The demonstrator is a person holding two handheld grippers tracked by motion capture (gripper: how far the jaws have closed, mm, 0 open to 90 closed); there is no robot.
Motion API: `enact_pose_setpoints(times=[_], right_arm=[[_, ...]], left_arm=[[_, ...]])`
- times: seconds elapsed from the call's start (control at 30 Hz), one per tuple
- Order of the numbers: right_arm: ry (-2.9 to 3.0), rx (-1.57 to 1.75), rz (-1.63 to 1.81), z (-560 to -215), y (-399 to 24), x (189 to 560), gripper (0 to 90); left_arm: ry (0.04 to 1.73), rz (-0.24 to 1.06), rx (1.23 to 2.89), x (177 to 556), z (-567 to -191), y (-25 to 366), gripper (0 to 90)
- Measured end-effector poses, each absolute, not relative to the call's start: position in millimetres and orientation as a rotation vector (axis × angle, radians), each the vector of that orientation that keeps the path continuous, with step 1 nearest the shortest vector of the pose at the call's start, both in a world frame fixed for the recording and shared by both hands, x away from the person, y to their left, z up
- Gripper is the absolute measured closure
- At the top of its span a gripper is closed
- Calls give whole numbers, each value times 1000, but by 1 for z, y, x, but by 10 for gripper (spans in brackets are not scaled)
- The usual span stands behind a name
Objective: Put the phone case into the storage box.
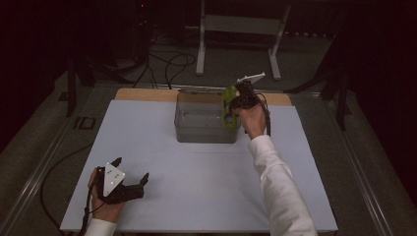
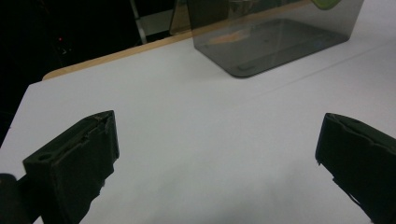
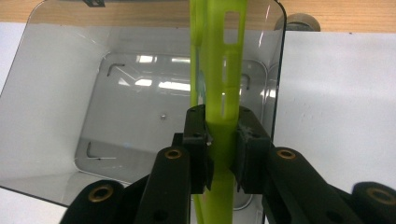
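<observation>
A clear grey plastic bin (image 1: 196, 135) stands at the back middle of the white table (image 1: 196, 191). My right gripper (image 1: 232, 109) hangs over the bin's right end, shut on a lime-green slotted plastic piece (image 1: 228, 112). In the right gripper view the green piece (image 3: 219, 70) stands on edge between the pads of the right gripper (image 3: 223, 140), above the bare bin floor (image 3: 140, 126). My left gripper (image 1: 132, 169) rests on the table at the front left, open, with nothing between its fingers. In the left gripper view the left gripper (image 2: 217, 140) frames bare table, with the bin (image 2: 275, 42) farther off.
A wooden strip (image 1: 142, 94) runs along the table's back edge. Behind it on the floor stand a white frame's legs (image 1: 200, 44) and loose cables (image 1: 167, 64). A small round grey part (image 3: 301, 22) sits by the bin's far corner.
</observation>
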State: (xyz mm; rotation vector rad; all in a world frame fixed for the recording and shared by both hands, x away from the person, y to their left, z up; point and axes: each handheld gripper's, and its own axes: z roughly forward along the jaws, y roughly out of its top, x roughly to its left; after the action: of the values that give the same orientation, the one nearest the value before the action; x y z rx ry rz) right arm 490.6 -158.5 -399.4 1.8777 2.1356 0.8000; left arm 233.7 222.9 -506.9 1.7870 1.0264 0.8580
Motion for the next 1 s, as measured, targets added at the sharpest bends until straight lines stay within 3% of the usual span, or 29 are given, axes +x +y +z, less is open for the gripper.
enact_pose_setpoints(times=[1.0], right_arm=[[2125,1914,740,-418,-154,498,768]], left_arm=[[1026,862,1786,233,-506,224,0]])
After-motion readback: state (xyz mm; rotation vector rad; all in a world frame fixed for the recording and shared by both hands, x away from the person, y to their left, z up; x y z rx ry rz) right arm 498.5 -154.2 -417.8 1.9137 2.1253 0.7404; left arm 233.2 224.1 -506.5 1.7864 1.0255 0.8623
